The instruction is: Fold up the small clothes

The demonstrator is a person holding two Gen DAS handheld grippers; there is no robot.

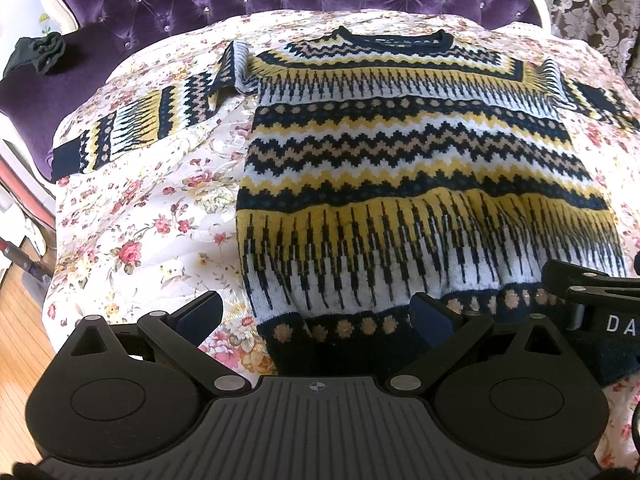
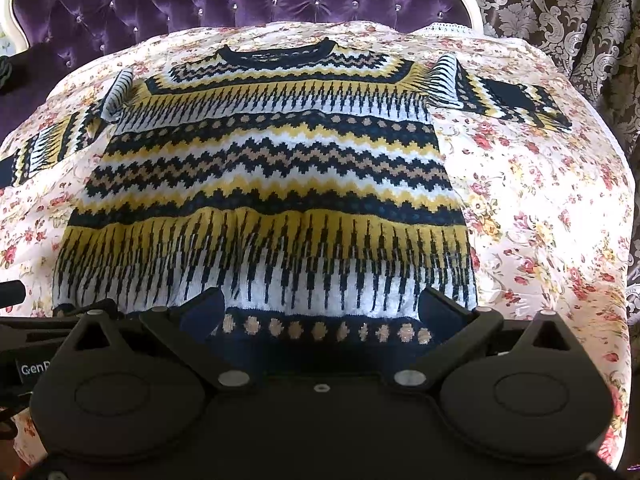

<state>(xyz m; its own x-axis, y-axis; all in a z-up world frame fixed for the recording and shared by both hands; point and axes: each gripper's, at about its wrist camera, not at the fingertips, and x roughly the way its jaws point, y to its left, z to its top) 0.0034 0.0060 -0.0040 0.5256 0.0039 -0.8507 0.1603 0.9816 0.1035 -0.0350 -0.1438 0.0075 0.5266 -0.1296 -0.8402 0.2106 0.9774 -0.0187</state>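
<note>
I am working over one bed [image 1: 132,208] under a floral cover, where one patterned sweater [image 1: 400,152] is lying flat, front up, both sleeves spread outward, which I judge is readying it for folding. My two claws are hovering at its dark hem: the left claw [image 1: 316,316] is gaping wide over the hem's left corner, the right claw [image 2: 320,312] equally wide, gripping nothing.

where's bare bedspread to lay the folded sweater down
Free floral bedspread lies right of the sweater, below its right sleeve, and left of the body under the left sleeve. The middle is covered.
</note>
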